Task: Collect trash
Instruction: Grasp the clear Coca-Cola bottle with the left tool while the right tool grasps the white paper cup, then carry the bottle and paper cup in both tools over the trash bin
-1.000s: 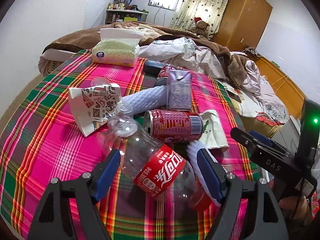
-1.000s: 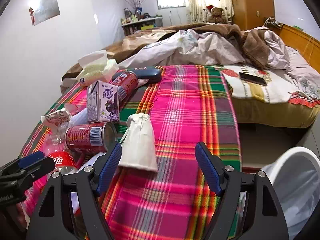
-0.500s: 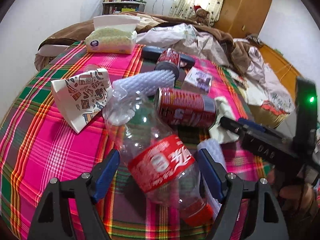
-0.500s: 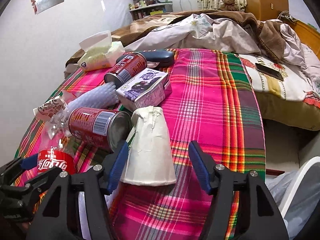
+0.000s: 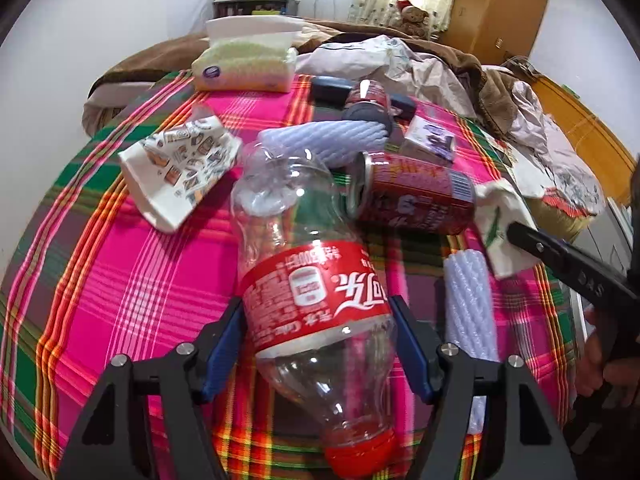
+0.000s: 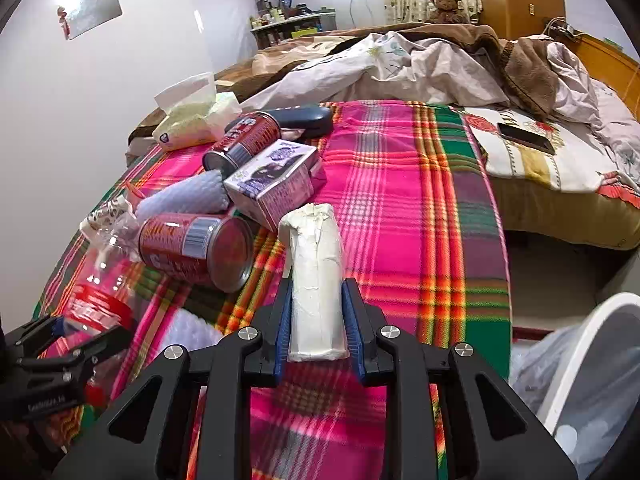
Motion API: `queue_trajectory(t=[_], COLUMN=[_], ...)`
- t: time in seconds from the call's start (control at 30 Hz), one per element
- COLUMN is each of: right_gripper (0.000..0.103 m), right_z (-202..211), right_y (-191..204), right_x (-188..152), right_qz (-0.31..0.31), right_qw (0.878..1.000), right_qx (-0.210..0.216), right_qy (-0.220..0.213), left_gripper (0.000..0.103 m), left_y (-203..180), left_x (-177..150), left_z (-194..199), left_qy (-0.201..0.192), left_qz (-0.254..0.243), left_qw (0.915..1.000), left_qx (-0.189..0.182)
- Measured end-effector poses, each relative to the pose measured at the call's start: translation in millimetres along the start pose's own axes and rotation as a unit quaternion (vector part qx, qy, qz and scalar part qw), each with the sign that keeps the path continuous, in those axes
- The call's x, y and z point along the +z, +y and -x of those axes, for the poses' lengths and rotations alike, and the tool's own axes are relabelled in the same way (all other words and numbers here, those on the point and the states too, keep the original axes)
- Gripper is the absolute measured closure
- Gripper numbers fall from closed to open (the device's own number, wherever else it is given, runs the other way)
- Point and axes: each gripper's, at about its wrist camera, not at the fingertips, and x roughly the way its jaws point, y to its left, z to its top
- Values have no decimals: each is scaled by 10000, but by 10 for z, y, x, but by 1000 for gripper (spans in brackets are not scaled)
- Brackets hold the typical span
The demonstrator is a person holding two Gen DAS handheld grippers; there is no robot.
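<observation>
Your bottle (image 5: 316, 292) lies on the blanket (image 5: 132, 288), can (image 5: 412, 196) behind it, printed cup (image 5: 180, 172) left. Carton (image 6: 276, 184) sits behind the flattened cup (image 6: 316, 280); bin (image 6: 592, 364) right, off the blanket.

A clear glossy plastic bottle with a red label (image 5: 316, 300), a shiny red metal can (image 5: 412, 196) and a matt white paper cup (image 6: 316, 280) lie on soft fuzzy plaid cloth (image 6: 400, 184).

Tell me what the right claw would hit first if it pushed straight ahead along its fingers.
The right claw is shut on a squashed white paper cup. Straight ahead, the purple drink carton seems first in line, though depth is unclear.
</observation>
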Motion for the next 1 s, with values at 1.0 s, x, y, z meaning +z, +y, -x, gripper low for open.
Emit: queue_trajectory(t=[1.0], right_gripper=[80], right_z=[226], right_y=[-49], right_x=[-122], right_qz=[-100], right_qw=[9995], right_qx=[-106], right_qy=[-268], left_gripper=[35], left_y=[-172], left_x=[58], left_z=[282], left_qy=[-427], left_qz=[-148], left_qw=[9989], left_qx=[-94])
